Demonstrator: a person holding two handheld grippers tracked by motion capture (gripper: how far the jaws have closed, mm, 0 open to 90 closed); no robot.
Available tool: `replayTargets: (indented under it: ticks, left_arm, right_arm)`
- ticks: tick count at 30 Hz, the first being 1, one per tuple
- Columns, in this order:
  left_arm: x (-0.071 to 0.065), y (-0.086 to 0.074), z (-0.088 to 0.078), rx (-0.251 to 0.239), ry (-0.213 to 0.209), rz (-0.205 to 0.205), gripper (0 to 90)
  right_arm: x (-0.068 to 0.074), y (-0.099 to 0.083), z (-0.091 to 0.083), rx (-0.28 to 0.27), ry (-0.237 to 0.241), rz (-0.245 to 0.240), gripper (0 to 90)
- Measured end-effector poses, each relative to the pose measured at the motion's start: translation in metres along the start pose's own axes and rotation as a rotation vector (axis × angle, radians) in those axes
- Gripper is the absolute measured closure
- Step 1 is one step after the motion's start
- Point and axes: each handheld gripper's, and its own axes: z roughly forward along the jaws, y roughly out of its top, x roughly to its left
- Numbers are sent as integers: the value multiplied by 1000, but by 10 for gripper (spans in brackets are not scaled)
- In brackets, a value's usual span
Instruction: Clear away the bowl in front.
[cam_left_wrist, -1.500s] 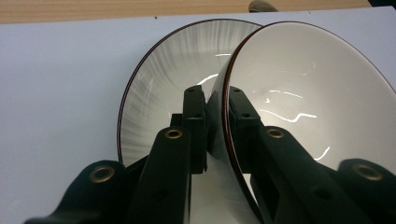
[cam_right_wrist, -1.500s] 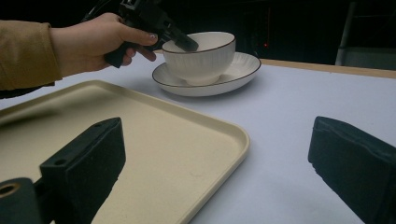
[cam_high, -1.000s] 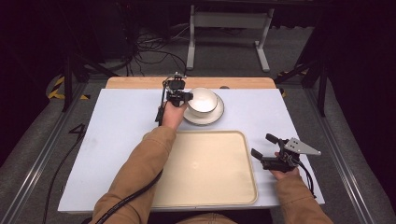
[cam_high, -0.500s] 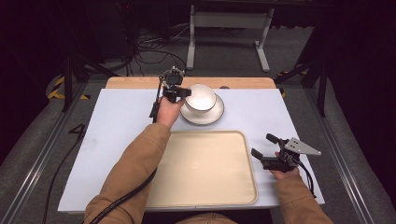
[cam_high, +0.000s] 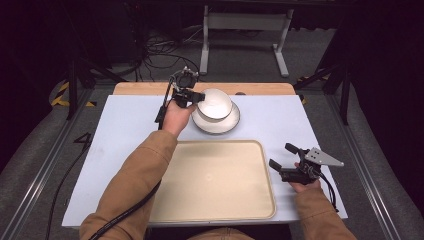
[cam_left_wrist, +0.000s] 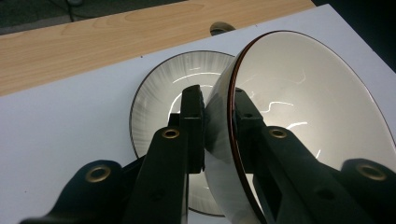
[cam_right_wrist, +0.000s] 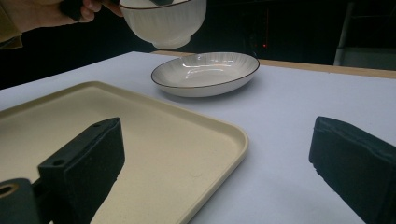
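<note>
— Two dishes, is that the whole count?

— One white ribbed bowl (cam_high: 215, 103) and one shallow plate (cam_high: 219, 123) with a dark rim; add one cream tray (cam_high: 215, 212) and two grippers.

— Start at the left, then.

— At the far left side of the table, the left gripper (cam_high: 196, 97) is clamped on the bowl's rim, one jaw inside, one outside, as its own view shows (cam_left_wrist: 215, 116). The bowl hangs in the air just above the plate, clear of it; the right gripper view shows the gap between the bowl (cam_right_wrist: 163, 22) and the plate (cam_right_wrist: 205, 73).

— And the tray?

— It lies nearer the person, bare, just in front of the plate without touching it.

— The right side?

— The right gripper (cam_high: 289, 162) rests just beside the tray's right edge, jaws wide apart, holding nothing.

— How far along, would you say?

— I'd judge it early: the bowl is lifted off the plate but not set down anywhere. Likely the tray awaits it, and the plate is untouched.
</note>
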Motion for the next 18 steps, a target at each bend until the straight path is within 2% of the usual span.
replayTargets:
  ticks: [5,18]
  left_arm:
    - [-6,-1,-13,15,-15,49,794]
    - [-14,-10,-34,50,-57,120,794]
  right_arm:
    - [0,0,0,1,3,1,37]
    - [0,0,0,3,5,1,36]
